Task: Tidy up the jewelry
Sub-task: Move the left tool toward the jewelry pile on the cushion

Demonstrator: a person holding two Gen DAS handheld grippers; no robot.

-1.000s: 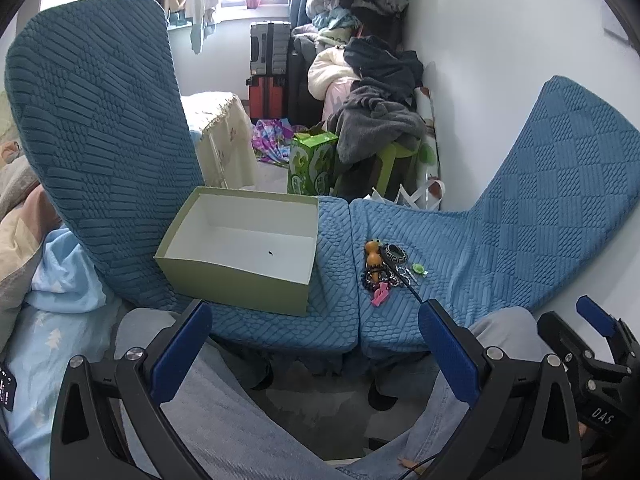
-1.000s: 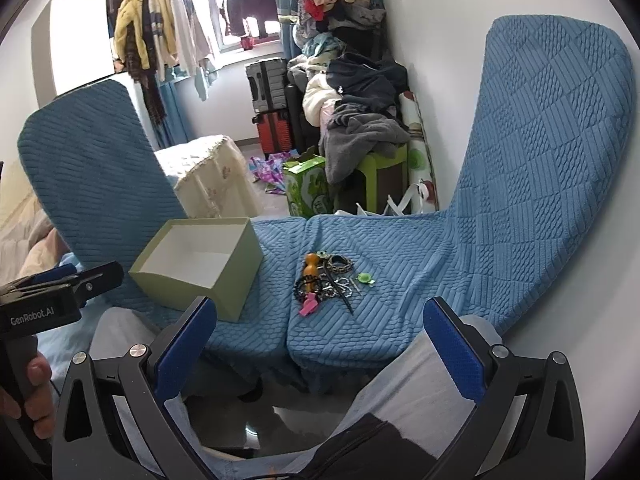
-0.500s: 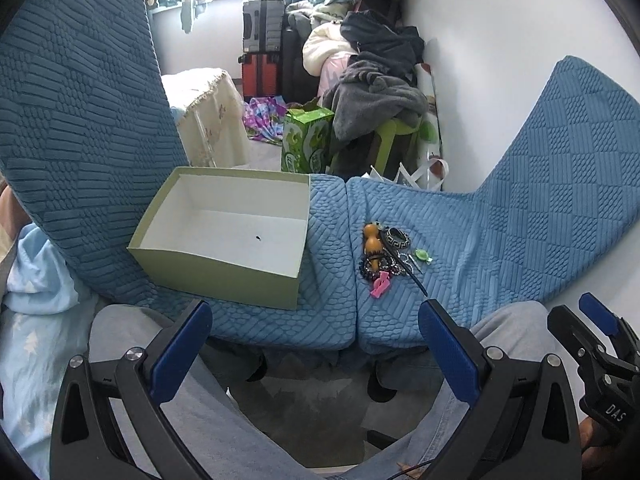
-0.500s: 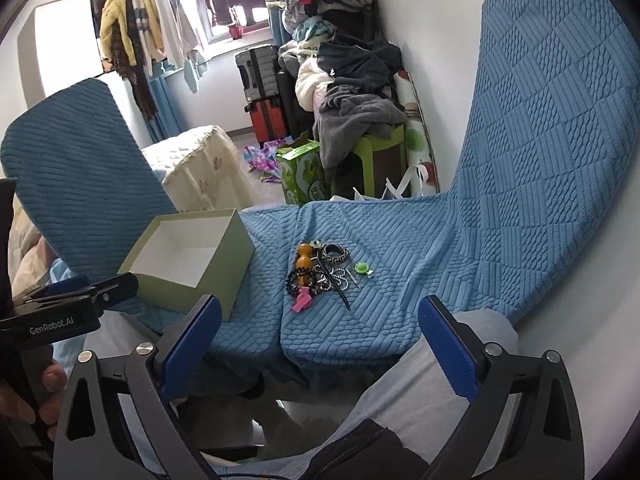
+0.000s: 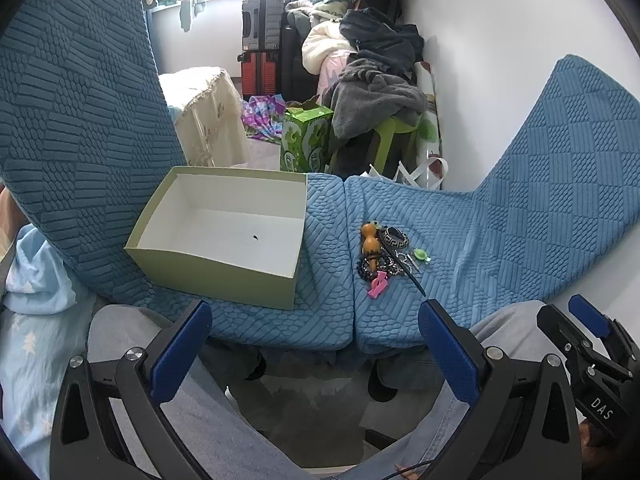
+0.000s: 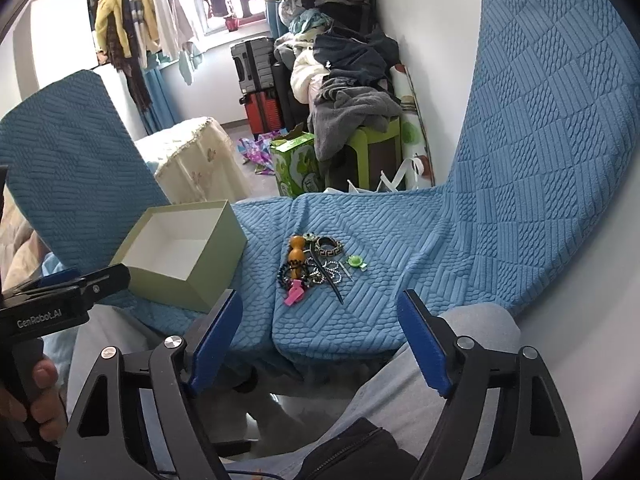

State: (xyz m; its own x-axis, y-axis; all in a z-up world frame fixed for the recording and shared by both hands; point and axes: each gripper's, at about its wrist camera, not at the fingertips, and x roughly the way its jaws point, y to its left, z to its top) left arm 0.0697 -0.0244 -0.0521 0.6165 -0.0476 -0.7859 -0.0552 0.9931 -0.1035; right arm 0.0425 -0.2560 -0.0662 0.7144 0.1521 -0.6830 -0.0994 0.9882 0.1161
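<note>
The jewelry pile [image 5: 384, 258] lay on the blue seat cushion [image 5: 472, 248], just right of the green box [image 5: 224, 236] w/ a strip of bare cushion between them. Box was open-topped, nothing inside but a tiny dark speck on its white floor. Both tongs hung short of the cushion's near edge, over the person's knees, well apart from the pile. Left gripper [image 5: 316, 344] had its jaws spread wide, holding nothing; right gripper [image 6: 320, 340] likewise wide apart & empty.

Handling, as a guess: everything looked small & light, so weight's no issue; tangling is. The orange gourd charm [image 6: 297, 254] at the pile's box-side edge looked hard & smooth, prob slippery, so best pinched across its narrow waist. The black patterned bangle [image 6: 329, 247], far side of the pile from the grippers, seemed stiff; take it by its rim. The bead strands [image 6: 326, 272] in the middle were limp & likely to drag neighbours along, so lift slow. The pink clip [image 6: 295, 295] sat nearest the grippers, rigid plastic, easy first pick. The black hair stick [image 6: 328, 278] was thin & lay flat on the fabric, hard to get under. Small green piece [image 6: 355, 261], on the side away from the box, too tiny to judge
</note>
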